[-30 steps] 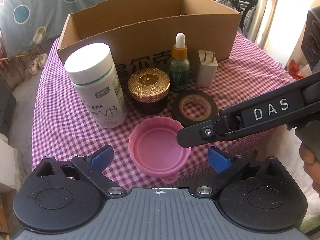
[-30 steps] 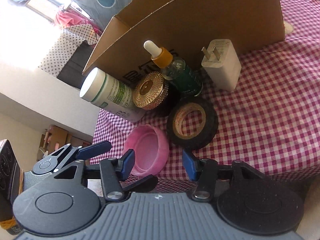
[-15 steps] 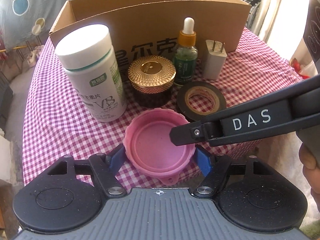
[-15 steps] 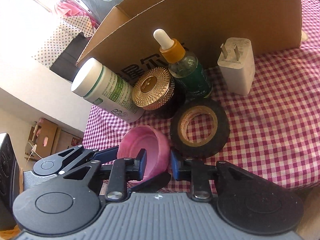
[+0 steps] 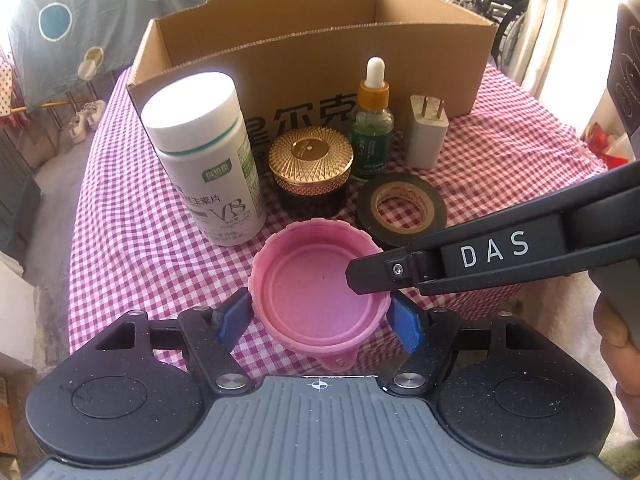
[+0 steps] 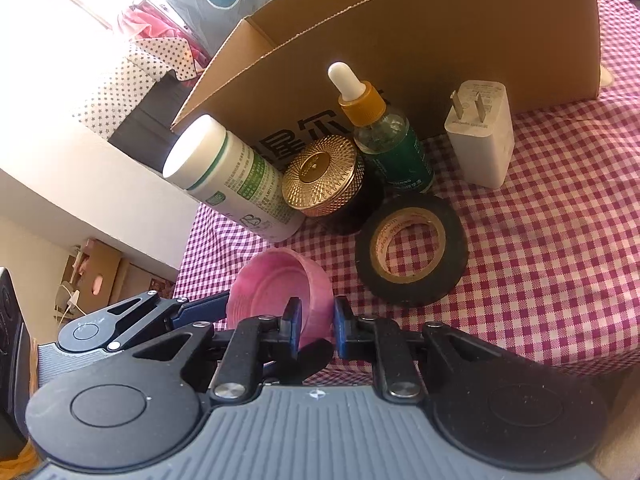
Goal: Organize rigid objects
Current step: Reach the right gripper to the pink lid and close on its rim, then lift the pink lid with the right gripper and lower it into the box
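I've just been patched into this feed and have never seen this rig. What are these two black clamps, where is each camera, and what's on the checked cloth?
They are hand-held two-finger grippers, each carrying a fisheye camera looking along its fingers.

Left camera: the left gripper holds the upturned pink plastic lid across its width.

Right camera: the right gripper pinches that lid's wall.

Behind stand a white pill bottle, gold-lidded jar, green dropper bottle, white plug adapter, black tape roll and open cardboard box.

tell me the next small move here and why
Probably lift the pink lid and carry it toward the box. Both hand-held grippers grip it already: the left across its sides, the right pinching its rim, and the box stands open behind.
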`<state>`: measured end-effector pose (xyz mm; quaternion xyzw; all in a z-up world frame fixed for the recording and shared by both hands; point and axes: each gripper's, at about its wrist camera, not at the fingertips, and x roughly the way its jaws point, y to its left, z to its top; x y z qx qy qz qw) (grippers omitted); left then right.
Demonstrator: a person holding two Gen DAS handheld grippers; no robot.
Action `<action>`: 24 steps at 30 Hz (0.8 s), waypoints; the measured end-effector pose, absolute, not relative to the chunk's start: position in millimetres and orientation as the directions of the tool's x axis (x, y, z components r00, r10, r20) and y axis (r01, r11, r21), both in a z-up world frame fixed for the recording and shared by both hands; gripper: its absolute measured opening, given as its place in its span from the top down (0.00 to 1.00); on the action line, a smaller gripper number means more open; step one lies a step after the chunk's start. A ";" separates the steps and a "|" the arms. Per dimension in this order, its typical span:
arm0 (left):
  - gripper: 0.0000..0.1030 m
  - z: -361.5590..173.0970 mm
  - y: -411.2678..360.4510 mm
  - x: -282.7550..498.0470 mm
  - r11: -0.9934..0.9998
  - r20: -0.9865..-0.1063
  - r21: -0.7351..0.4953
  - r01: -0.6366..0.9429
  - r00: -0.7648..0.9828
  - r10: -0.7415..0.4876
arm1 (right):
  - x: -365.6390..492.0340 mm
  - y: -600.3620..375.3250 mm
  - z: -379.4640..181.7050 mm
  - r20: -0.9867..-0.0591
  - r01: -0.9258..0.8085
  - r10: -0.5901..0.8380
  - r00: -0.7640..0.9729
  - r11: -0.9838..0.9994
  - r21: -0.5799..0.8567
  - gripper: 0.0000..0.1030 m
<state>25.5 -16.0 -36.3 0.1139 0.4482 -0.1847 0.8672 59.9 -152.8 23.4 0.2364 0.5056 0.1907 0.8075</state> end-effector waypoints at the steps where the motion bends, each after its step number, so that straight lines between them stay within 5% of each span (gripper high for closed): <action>1: 0.30 -32.8 -15.7 23.0 0.906 -0.815 0.036 0.421 0.538 -0.217 | 57.7 -152.5 26.4 -0.722 -0.074 0.548 0.423 0.815 0.575 0.82; 24: 0.30 97.5 -31.3 35.4 0.913 -0.573 0.190 0.360 0.796 -0.194 | 86.2 -152.8 173.7 -0.528 -0.340 0.565 0.634 0.817 0.465 0.81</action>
